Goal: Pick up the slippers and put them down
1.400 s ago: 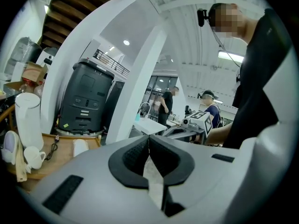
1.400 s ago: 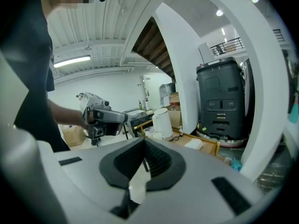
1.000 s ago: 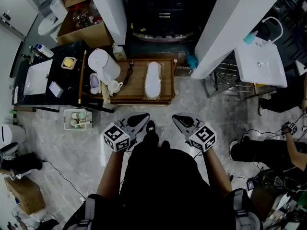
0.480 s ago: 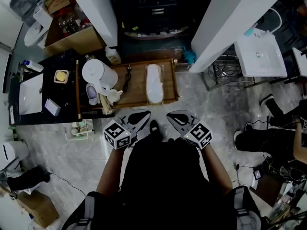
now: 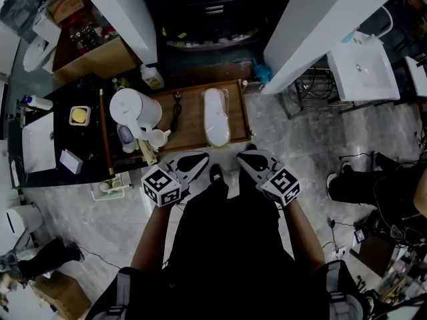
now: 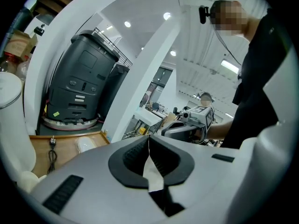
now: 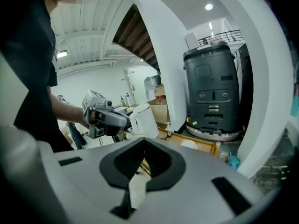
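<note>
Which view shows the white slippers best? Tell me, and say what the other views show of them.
The head view: it looks down on the slippers whole, lying on the wooden tray. The left gripper view shows only a low white sliver; the right gripper view a small white patch.

Bare grey marble floor (image 5: 300, 135) lies open at centre right, beside the low wooden tray (image 5: 192, 129). Open wood is left on either side of the white slipper (image 5: 217, 117). The tray's left end is crowded by a white plastic kettle (image 5: 135, 109), a small white cup (image 5: 159, 139) and a black power cable (image 5: 176, 107). A slanted white pillar (image 5: 117, 9) at upper left and a second white pillar (image 5: 320, 19) at upper right narrow the space above, closed off by a dark grey machine (image 5: 210, 9).
</note>
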Demonstrator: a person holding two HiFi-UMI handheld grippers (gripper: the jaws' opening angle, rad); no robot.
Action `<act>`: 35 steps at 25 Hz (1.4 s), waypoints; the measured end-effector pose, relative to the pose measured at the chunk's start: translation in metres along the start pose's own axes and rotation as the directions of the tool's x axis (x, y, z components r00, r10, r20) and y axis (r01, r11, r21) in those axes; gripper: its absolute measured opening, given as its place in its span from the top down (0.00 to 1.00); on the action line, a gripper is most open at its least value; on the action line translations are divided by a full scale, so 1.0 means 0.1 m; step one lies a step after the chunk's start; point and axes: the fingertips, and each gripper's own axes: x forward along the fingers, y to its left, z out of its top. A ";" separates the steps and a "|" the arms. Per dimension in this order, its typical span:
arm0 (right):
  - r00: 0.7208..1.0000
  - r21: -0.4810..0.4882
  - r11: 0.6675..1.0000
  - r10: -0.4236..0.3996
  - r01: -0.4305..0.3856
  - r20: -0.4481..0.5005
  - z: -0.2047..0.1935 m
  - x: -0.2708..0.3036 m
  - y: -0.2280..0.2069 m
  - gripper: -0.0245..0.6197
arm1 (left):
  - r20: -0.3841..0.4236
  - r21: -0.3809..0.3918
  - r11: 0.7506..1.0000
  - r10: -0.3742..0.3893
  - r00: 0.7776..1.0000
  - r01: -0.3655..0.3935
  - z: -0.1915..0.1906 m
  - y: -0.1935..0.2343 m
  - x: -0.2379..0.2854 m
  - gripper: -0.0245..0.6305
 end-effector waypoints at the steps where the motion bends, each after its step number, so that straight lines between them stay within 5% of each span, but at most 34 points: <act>1: 1.000 0.005 1.000 0.000 0.000 -0.004 -0.01 0.01 -0.03 0.95 | -0.003 -0.002 1.000 -0.001 1.000 0.001 0.00 0.02 0.01 0.94; 12: 0.994 0.020 0.995 0.100 -0.099 -0.050 -0.14 0.21 -0.08 0.93 | -0.038 -0.023 0.999 0.046 0.998 -0.047 -0.12 0.20 0.19 0.94; 35: 0.984 0.142 0.984 0.126 -0.108 -0.127 -0.76 0.90 -0.78 0.48 | -0.146 -0.220 0.960 0.143 0.979 -0.173 -0.70 1.05 0.62 0.65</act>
